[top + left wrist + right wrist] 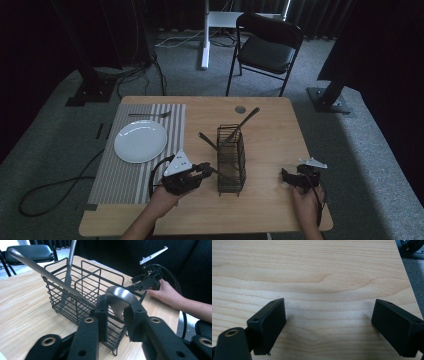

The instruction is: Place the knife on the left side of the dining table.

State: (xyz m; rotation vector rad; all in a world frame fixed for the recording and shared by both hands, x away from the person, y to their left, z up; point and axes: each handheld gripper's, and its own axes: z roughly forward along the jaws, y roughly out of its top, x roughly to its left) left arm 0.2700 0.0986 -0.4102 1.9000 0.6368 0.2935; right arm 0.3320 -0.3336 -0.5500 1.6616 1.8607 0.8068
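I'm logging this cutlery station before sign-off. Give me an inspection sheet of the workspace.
Surface: wooden table, striped placemat on its left.
Job's things: wire caddy holds two utensils; spoon in the left claw.
Clutter: white plate and fork on the placemat.
Grippers: left claw shut on the spoon handle; right claw open over bare wood.
Cables: black cable on the floor.
Surroundings: black chair, carpet.

Metal spoon [117, 298], bowl end pinched, handle slanting up beside blk wire caddy [82, 297], table centre
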